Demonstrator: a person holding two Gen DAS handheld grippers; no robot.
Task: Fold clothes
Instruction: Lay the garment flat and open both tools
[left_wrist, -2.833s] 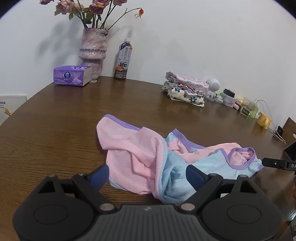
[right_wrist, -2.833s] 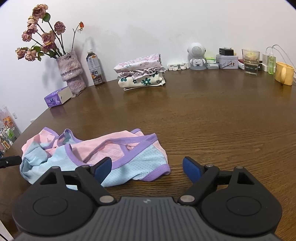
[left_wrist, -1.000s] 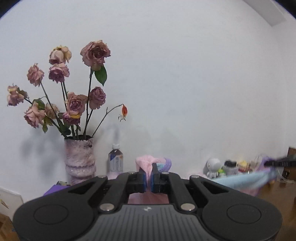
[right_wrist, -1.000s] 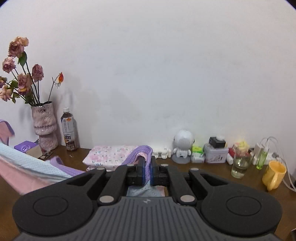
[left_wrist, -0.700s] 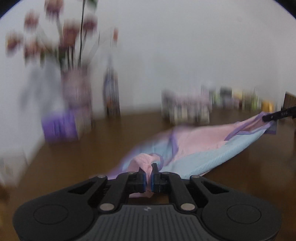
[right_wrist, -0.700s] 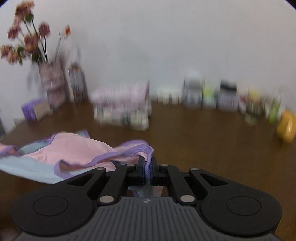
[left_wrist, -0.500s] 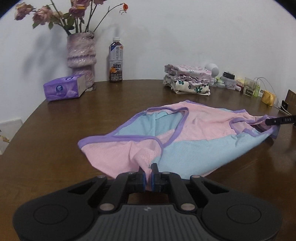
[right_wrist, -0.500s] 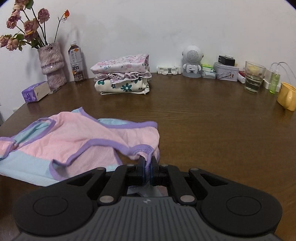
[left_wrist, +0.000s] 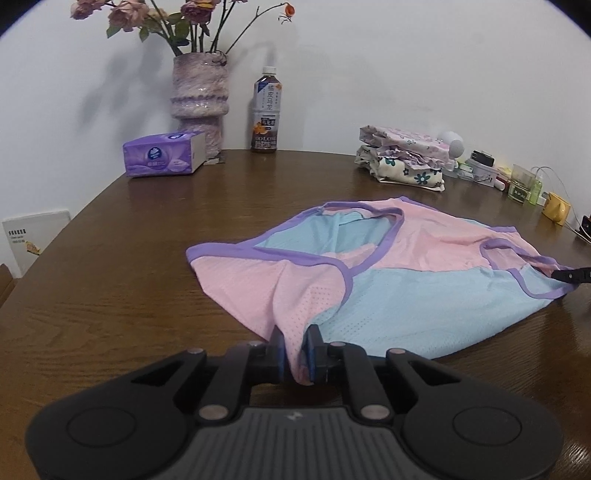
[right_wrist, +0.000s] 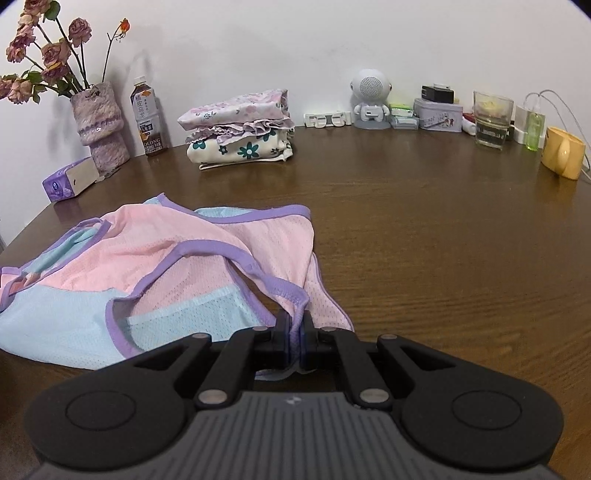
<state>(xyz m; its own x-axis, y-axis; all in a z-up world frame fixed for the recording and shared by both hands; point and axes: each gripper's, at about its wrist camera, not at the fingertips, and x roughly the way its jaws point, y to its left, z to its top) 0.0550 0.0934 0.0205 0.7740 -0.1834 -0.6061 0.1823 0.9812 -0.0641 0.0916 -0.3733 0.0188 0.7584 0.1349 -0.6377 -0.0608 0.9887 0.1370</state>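
Two black handheld grippers pinch opposite ends of a pink and pale-blue mesh garment with purple trim (left_wrist: 399, 266), which lies spread on the dark brown wooden table (left_wrist: 110, 295). The left gripper (left_wrist: 295, 350) has its jaws clenched on a pucker of pink mesh at one end, while the right gripper (right_wrist: 294, 339) is clamped on a purple-trimmed strap at the other; holding both ends this way seems meant to lay the cloth out flat for a first fold. It is not quite flat: a ridge runs up from the left grip and the trim loops overlap. Beyond the garment the tabletop is bare up to a stack of folded floral clothes (right_wrist: 240, 129), well apart near the wall, so a fold away from the person has room. The near table edge is hidden behind both grippers.
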